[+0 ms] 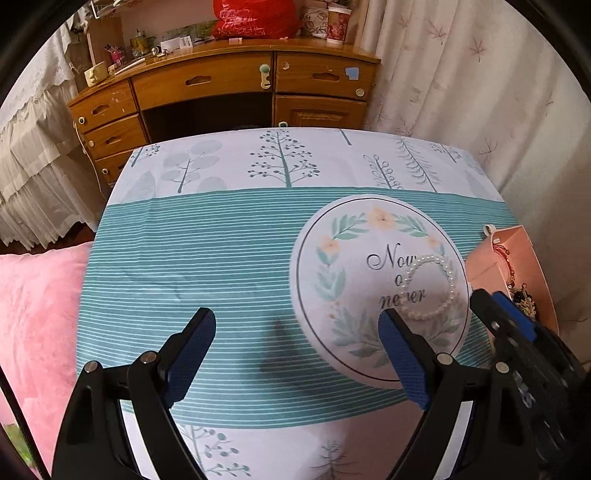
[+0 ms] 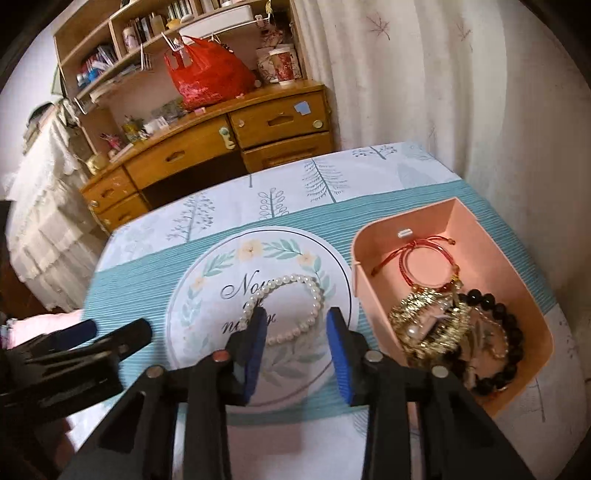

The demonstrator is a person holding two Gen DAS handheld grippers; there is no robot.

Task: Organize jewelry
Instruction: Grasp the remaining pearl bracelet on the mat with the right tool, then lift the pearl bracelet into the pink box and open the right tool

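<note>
A white pearl bracelet [image 2: 286, 308] lies on a round white mat [image 2: 207, 295] printed with flowers and script. It also shows in the left wrist view [image 1: 434, 286] on the same mat [image 1: 351, 258]. My right gripper [image 2: 297, 317] is open and empty, just above the bracelet's near side. My left gripper [image 1: 299, 325] is open and empty over the striped cloth, left of the mat. A pink box [image 2: 458, 221] right of the mat holds a red cord bracelet [image 2: 417, 262], gold jewelry [image 2: 428, 314] and a black bead bracelet [image 2: 506, 332].
The table has a teal striped cloth [image 1: 203, 258] with tree prints. A wooden desk [image 1: 221, 85] with a red bag [image 1: 255, 18] and cups stands behind. A curtain [image 2: 443, 92] hangs at right. A pink blanket [image 1: 37, 314] lies at left.
</note>
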